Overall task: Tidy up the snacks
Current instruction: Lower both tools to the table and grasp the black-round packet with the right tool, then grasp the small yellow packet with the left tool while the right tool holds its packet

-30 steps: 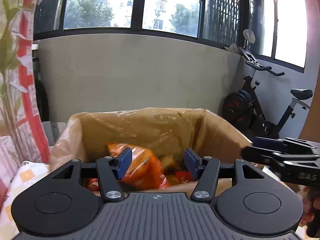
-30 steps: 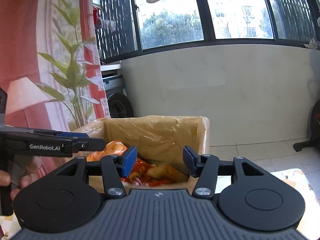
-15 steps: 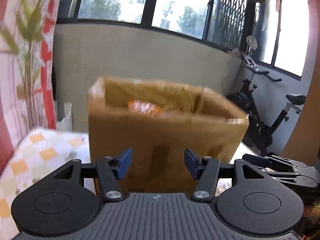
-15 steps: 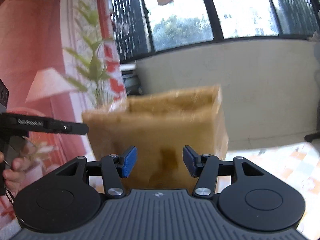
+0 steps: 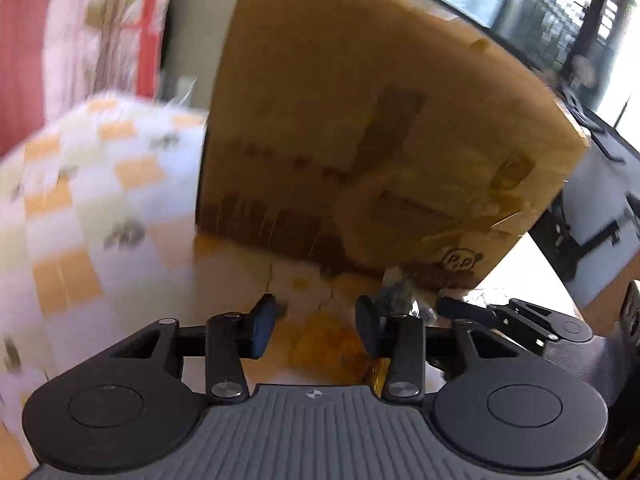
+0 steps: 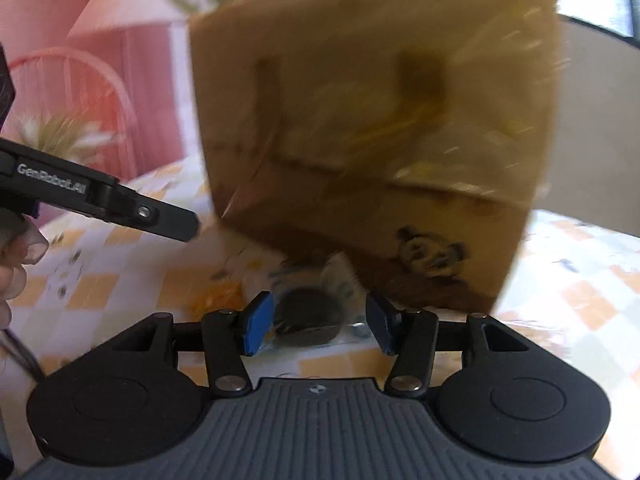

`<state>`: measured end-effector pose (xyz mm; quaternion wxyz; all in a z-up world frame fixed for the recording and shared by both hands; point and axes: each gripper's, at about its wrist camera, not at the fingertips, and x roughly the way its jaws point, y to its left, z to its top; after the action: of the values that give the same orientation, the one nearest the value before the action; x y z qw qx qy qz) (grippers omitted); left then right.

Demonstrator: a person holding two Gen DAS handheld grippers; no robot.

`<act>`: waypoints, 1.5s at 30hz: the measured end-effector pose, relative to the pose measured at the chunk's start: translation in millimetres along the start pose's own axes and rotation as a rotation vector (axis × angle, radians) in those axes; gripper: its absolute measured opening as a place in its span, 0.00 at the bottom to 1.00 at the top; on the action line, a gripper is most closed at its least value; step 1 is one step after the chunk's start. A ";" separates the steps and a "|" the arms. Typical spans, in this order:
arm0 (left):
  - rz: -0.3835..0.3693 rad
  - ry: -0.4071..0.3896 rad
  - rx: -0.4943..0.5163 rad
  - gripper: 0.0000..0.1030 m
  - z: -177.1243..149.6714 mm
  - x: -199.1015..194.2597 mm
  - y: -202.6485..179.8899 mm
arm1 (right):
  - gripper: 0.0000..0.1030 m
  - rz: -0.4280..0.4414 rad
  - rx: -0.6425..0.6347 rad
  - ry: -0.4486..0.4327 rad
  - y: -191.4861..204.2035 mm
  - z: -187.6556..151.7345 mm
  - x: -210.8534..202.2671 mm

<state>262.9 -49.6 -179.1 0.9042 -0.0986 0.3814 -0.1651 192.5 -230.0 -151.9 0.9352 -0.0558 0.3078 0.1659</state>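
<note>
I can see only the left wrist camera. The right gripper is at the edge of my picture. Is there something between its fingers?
Observer: Yes. A dark round snack in a clear wrapper lies on the tablecloth between the fingers of the right gripper.
Operator: Is it already gripped?
Observer: No. The jaws stand open, with a gap on each side of the snack.
Operator: Does the yellow packet touch it?
Observer: It seems not. The yellow packet lies to the snack's left, beyond the gripper's left finger, though the picture is blurred.
</note>
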 end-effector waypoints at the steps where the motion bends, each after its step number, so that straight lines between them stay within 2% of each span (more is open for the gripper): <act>1: -0.003 0.009 -0.019 0.43 -6.2 0.0 1.1 | 0.56 -0.002 -0.010 0.008 0.9 1.3 4.4; 6: 0.014 0.047 -0.031 0.42 -14.5 3.0 4.8 | 0.75 0.006 0.019 0.043 -2.6 6.9 22.1; 7: 0.011 0.051 -0.033 0.42 -16.1 2.1 4.5 | 0.76 0.013 0.021 0.059 -2.2 6.8 26.9; 10: 0.005 0.056 -0.024 0.42 -19.1 -0.4 1.8 | 0.71 0.041 0.055 0.062 -8.2 6.3 25.9; 12: 0.005 0.062 -0.020 0.42 -22.5 0.2 -0.9 | 0.59 0.049 0.083 0.049 -14.8 2.7 18.8; 15: 0.026 0.068 -0.027 0.42 -23.2 3.3 -3.9 | 0.58 0.011 0.090 0.036 -13.3 -1.1 9.4; 20: 0.051 0.086 -0.073 0.42 -25.0 1.5 0.1 | 0.57 -0.029 -0.013 0.014 5.7 -5.0 6.9; 24: 0.015 0.112 -0.113 0.41 -27.3 0.9 0.4 | 0.57 -0.031 -0.025 0.013 7.1 -5.8 8.9; 26: 0.005 0.120 -0.125 0.37 -27.8 1.9 -1.1 | 0.56 -0.027 -0.015 0.015 5.8 -6.0 9.3; 28: 0.001 0.120 -0.125 0.37 -28.2 3.7 -2.4 | 0.56 -0.022 -0.017 0.015 7.0 -6.2 9.6; 35: 0.055 0.080 -0.132 0.37 -27.1 4.0 3.4 | 0.53 0.142 -0.092 0.008 15.7 -9.5 1.5; 42: 0.113 0.062 -0.036 0.39 -25.0 5.1 -5.8 | 0.53 -0.004 -0.006 -0.033 6.5 -10.9 -3.9; 45: 0.143 0.060 0.060 0.47 -24.5 11.7 -17.8 | 0.53 -0.025 0.015 -0.032 3.5 -10.4 -3.4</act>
<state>248.9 -71.7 -198.3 0.9044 -0.0390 0.4091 -0.1146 183.0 -229.8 -158.3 0.9424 -0.0499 0.2935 0.1527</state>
